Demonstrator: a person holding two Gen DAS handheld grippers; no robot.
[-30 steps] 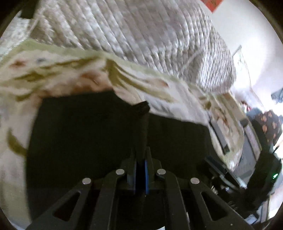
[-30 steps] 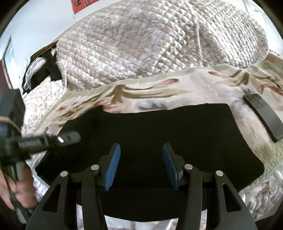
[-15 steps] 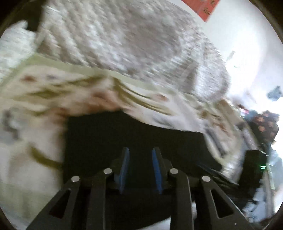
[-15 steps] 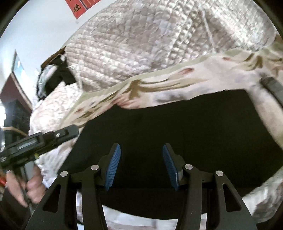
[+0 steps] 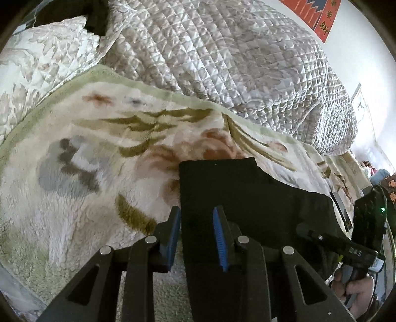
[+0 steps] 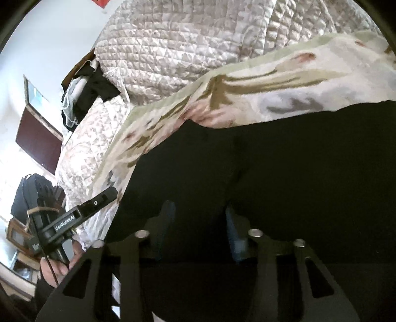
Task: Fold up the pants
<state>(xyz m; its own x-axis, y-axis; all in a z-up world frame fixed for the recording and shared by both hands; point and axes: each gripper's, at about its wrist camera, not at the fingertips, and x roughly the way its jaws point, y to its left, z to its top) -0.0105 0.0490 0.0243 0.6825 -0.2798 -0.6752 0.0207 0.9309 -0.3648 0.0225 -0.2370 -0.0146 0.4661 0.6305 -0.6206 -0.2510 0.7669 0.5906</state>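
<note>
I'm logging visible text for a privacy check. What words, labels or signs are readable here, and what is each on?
"CenRobot.AI": white lettering on the black left gripper, seen from the right wrist.
"新": black character on the red paper wall banner; the character above it is partly cut off, unreadable.
Nothing else is legible.

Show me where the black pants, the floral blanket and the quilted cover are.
black pants (image 5: 237,188): left wrist view, flat top layer.
floral blanket (image 5: 81,178): left wrist view, bare fluffy part.
quilted cover (image 5: 222,57): left wrist view, middle of the mound.
</note>
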